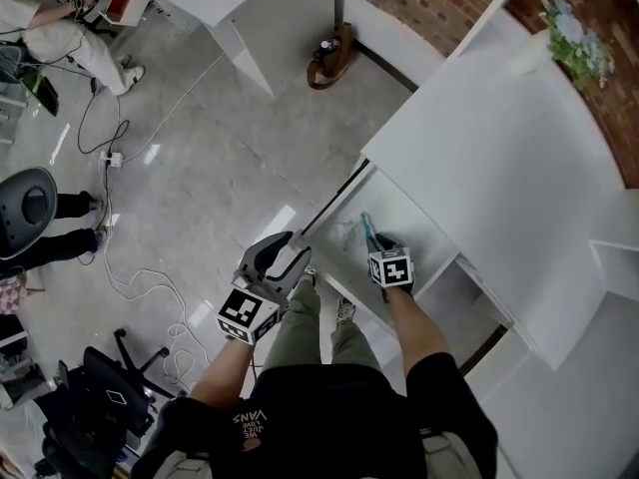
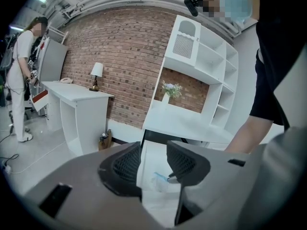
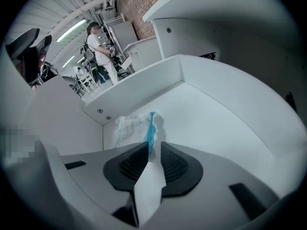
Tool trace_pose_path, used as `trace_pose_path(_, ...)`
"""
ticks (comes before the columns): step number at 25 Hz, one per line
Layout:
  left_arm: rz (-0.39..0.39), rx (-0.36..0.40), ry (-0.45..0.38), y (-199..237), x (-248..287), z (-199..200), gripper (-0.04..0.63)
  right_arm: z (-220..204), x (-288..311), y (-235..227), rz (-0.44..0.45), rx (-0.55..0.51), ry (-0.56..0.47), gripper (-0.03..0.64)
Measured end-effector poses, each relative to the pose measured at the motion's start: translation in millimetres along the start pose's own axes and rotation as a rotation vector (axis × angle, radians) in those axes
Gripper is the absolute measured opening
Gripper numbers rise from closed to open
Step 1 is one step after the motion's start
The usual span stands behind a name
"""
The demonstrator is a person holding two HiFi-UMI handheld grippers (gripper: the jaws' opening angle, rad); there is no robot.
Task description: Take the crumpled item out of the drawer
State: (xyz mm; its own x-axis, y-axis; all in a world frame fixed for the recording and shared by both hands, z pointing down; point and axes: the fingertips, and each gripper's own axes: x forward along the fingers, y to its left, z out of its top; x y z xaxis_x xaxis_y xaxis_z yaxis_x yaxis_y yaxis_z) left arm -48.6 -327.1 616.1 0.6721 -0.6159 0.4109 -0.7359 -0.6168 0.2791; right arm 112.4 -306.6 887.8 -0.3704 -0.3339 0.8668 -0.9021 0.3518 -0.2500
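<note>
The crumpled item is a white wrapper with a blue strip, lying in the corner of the open white drawer. My right gripper reaches into the drawer and is shut on the wrapper; a white fold passes back between its pads. In the head view the right gripper sits inside the drawer, with the crumpled item at its tip. My left gripper hangs just outside the drawer's front edge, open and empty. The left gripper view shows the left gripper facing the drawer and the crumpled item.
The white desk top overhangs the drawer, with a plant at its far end. A brown bag stands on the floor by a second white desk. Cables, an office chair and another person are at the left.
</note>
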Motion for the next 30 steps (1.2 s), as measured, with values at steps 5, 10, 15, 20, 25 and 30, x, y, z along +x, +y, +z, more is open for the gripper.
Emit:
trace_pose_path(5,0.002,-0.001,0.005,0.6,1.1,-1.1,0.149,-0.3,2.7,3.7,0.018,-0.003,0.004,0.046)
trace_pose_path(10,0.004,-0.005,0.011,1.4,-1.4,-8.9,0.149,2.4,0.1,8.5,0.027,-0.030,0.006,0.017)
trace_pose_path(15,0.005,-0.005,0.005,2.7,-5.7,-12.0,0.149,6.1,-5.3,13.5,0.025,-0.058,0.006,0.008)
trace_pose_path(20,0.008,-0.006,-0.018,3.1,-9.4,-0.7,0.149,16.8,-16.5,17.8,0.017,-0.075,-0.022,0.003)
trace_pose_path(25,0.011,-0.005,-0.034,2.9,-14.4,3.8,0.149,28.1,-29.6,24.3,0.012,-0.086,-0.058,0.003)
trace_pose_path(30,0.010,-0.002,-0.044,-2.5,-20.7,6.1,0.149,39.6,-51.2,32.4,0.009,-0.109,-0.100,0.002)
